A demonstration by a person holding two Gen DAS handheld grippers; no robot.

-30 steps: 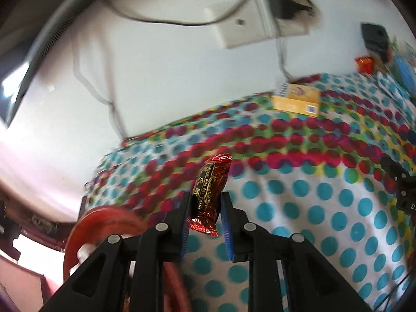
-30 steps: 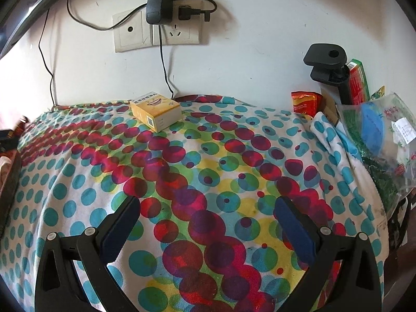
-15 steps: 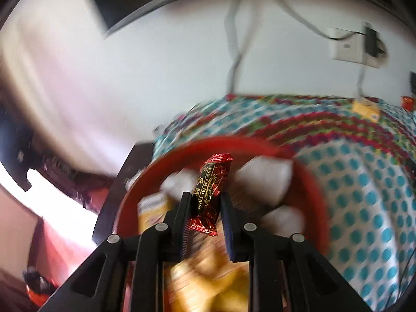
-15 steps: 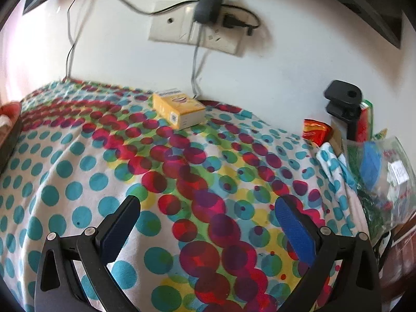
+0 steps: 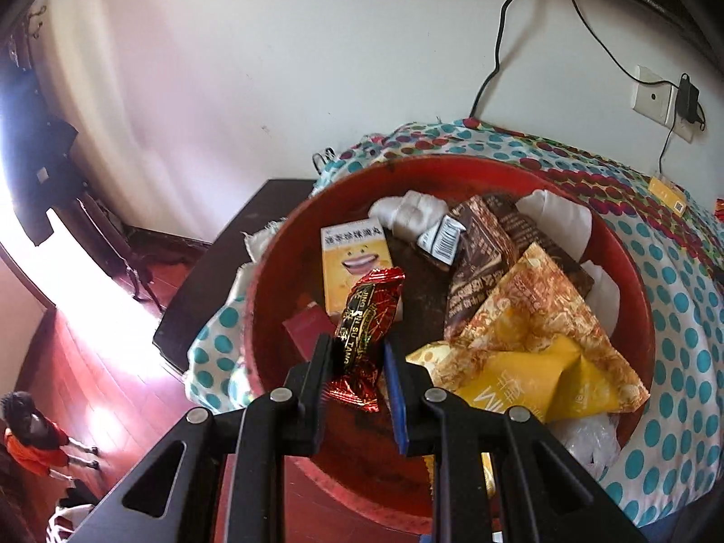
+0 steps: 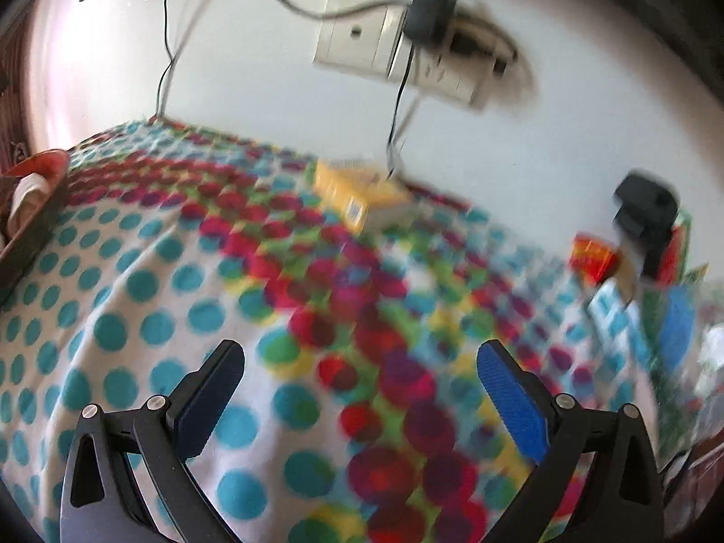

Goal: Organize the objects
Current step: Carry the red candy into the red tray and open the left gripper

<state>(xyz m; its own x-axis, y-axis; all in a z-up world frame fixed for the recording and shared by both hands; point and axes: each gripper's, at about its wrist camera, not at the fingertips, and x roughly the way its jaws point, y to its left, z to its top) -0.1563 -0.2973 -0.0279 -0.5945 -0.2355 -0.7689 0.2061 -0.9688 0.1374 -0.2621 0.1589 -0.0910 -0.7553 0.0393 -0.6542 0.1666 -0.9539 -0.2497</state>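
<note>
My left gripper [image 5: 357, 353] is shut on a red and gold foil candy bar [image 5: 369, 316], held upright over the near left part of a round red tray [image 5: 633, 280]. Inside the tray lie a yellow smiling-mouth box [image 5: 355, 267], brown packets [image 5: 479, 271], a yellow popcorn bag [image 5: 534, 348] and white cloths [image 5: 556, 221]. My right gripper [image 6: 359, 362] stands open above the dotted tablecloth [image 6: 135, 298], nothing between its fingers. A yellow box [image 6: 362, 192] lies ahead of it near the wall, also seen as the yellow box [image 5: 669, 192] in the left wrist view.
The red tray's edge [image 6: 40, 190] shows at the far left of the right wrist view. A wall socket with a black adapter [image 6: 427, 11] and cables hangs above the table. A black clamp [image 6: 645, 212], a red packet [image 6: 593, 260] and bagged items crowd the right end. The wooden floor [image 5: 90, 384] lies beyond the table's left edge.
My left gripper swept left with the candy bar, from over bare tablecloth to above the red tray. The right gripper rolled and shifted slightly, still open.
</note>
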